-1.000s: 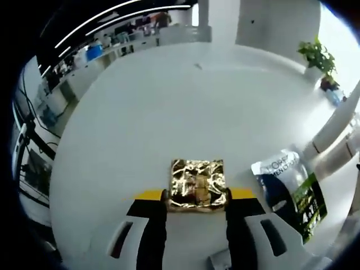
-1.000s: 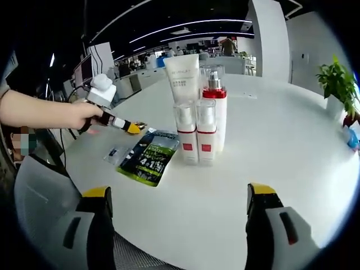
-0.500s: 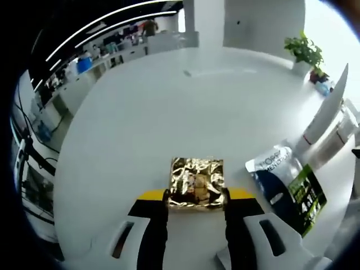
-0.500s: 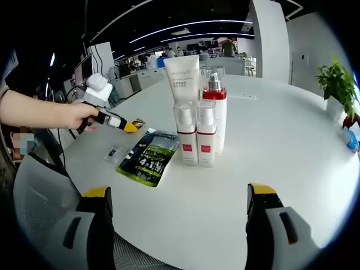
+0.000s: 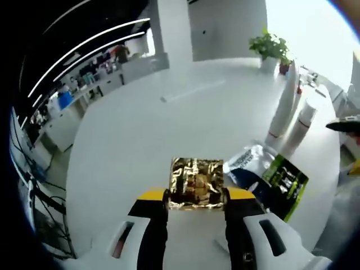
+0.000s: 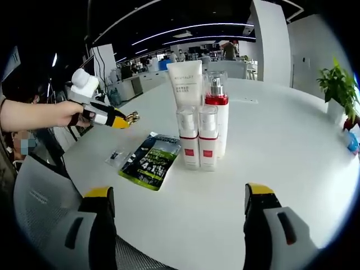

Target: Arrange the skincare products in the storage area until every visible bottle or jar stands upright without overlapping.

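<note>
A crinkled gold foil packet (image 5: 196, 184) sits pinched between the yellow-tipped jaws of my left gripper (image 5: 196, 198), held above the white table (image 5: 146, 129). In the right gripper view the same left gripper (image 6: 125, 120) hangs in the air at the left, in a person's hand, with the gold packet (image 6: 133, 117) at its tip. A white tube (image 6: 186, 83), a red-collared pump bottle (image 6: 217, 121) and two small clear-capped bottles (image 6: 187, 138) stand upright in a tight group. A dark and green sachet (image 6: 149, 160) lies flat beside them. My right gripper (image 6: 175, 205) stands open, empty, near the table's edge.
A small clear packet (image 6: 114, 154) lies left of the sachet. The sachet (image 5: 270, 180) and the standing bottles (image 5: 289, 107) lie to the right in the left gripper view. A potted plant (image 6: 337, 84) stands at the far right of the table (image 6: 281, 140). Desks and people fill the background.
My left gripper has risen off the table with the gold packet and swung toward the bottles. The right gripper has stayed nearly still.
</note>
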{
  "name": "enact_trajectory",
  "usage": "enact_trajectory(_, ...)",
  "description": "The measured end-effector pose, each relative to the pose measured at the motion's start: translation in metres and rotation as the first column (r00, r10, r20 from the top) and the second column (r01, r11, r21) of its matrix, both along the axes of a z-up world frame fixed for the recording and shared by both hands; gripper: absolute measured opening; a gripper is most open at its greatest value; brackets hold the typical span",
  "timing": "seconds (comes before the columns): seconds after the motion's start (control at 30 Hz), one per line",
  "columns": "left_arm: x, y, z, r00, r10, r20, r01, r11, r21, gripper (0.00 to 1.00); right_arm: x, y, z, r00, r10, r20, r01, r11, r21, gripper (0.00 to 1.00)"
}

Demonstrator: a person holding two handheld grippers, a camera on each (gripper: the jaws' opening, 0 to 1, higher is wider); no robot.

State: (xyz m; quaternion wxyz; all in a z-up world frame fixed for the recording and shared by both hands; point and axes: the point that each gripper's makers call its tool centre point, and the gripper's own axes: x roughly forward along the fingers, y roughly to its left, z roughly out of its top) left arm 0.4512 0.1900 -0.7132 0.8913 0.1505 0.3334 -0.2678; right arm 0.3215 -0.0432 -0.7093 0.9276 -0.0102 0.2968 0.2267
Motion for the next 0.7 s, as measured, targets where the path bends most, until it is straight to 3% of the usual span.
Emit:
enact_trajectory(0.23,-0.02,-0.017,0.018,0.993,-0.11,0.044,0.11,0.994,-0.003,0.37,0.0,0.004,0.006,1.0,0.009,0.015,-0.009,1.0,0.023,0.9)
enact_trajectory(0.4,-0.033,-0.025,0.026,0.983,-0.171,0.063,0.171,0.985,0.007,0.37,0.0,0.011,0.012,1.0,0.017,0.011,-0.018,0.996,0.087,0.82)
enact_trajectory(0.5,-0.04,-0.03,0.026,0.974,-0.217,0.069,0.216,0.976,0.019,0.37,-0.002,0.02,0.015,1.0,0.024,0.001,-0.024,0.99,0.136,0.78)
enact_trajectory(0.7,-0.055,-0.042,0.022,0.957,-0.283,0.057,0.281,0.959,0.035,0.37,-0.003,0.037,0.017,0.998,0.068,-0.01,-0.066,0.987,0.146,0.74)
